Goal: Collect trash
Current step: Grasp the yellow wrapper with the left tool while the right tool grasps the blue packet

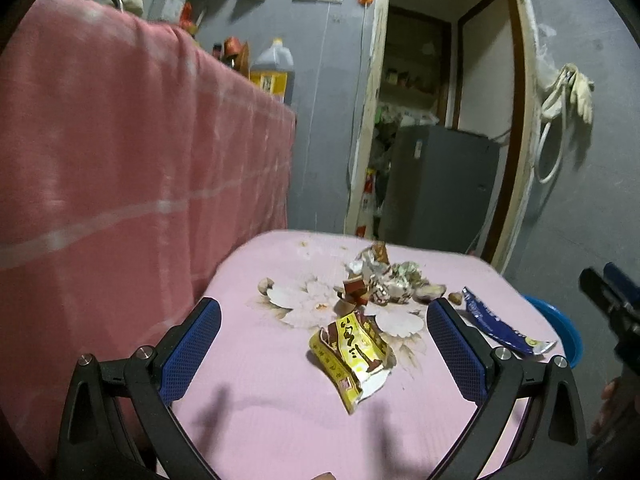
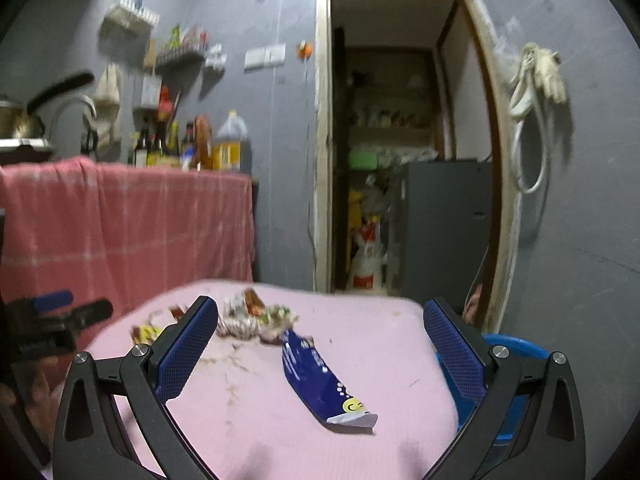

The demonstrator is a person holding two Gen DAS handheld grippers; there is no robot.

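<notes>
Pink cloth covers the table (image 1: pixel 260 420), and I record both tools spread wide and holding nothing: my left gripper (image 1: pixel 324 354) frames a yellow wrapper (image 1: pixel 352 350) near the table's middle, my right gripper (image 2: pixel 320 354) frames a blue wrapper (image 2: pixel 320 384) toward the right edge. Crumpled wrappers (image 1: pixel 384 280) lie heaped nearer the far edge, with a blue bin (image 2: pixel 516 376) just beside the right edge.
</notes>
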